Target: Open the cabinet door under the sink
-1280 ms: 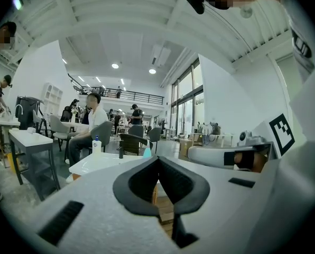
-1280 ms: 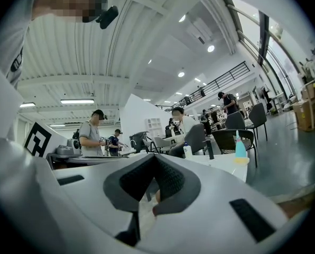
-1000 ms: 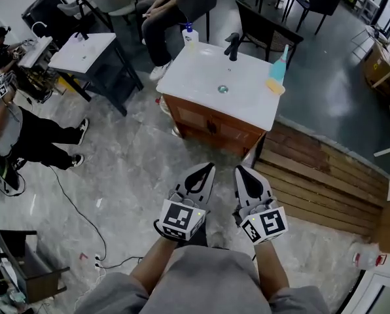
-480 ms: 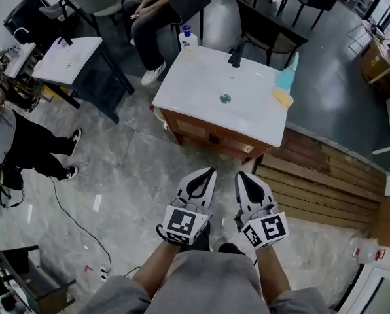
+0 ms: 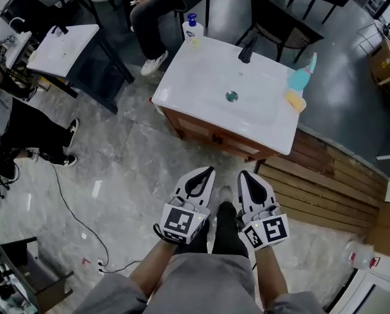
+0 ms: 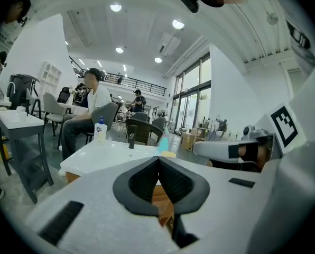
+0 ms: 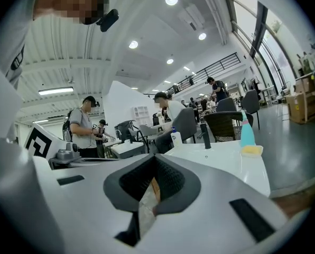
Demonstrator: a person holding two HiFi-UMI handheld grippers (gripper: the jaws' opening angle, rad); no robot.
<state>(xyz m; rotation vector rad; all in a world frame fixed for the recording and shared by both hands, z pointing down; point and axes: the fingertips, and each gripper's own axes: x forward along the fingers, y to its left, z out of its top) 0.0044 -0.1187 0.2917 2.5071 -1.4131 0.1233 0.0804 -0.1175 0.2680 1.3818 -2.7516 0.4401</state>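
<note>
The white sink top (image 5: 201, 87) rests on a wooden cabinet (image 5: 205, 133); in the head view its two closed doors face me just under the rim. My left gripper (image 5: 206, 171) and right gripper (image 5: 244, 174) are held side by side over the floor, a short way in front of the cabinet and touching nothing. Both have their jaws shut and empty. In the left gripper view the left gripper (image 6: 158, 160) points at the sink top (image 6: 102, 155), with cabinet wood (image 6: 161, 201) showing below its tips. The right gripper (image 7: 153, 159) also faces the sink top (image 7: 226, 157).
On the sink stand a soap bottle (image 5: 192, 27), a black faucet (image 5: 247, 50), a teal bottle (image 5: 302, 76) and a yellow sponge (image 5: 294, 100). Wooden planks (image 5: 326, 188) lie on the right. A second sink table (image 5: 63, 48), seated and standing people, and a floor cable (image 5: 70, 205) are at left.
Both grippers have moved forward and a little down toward the cabinet, which now looks nearer and larger. Their jaws stayed shut.
</note>
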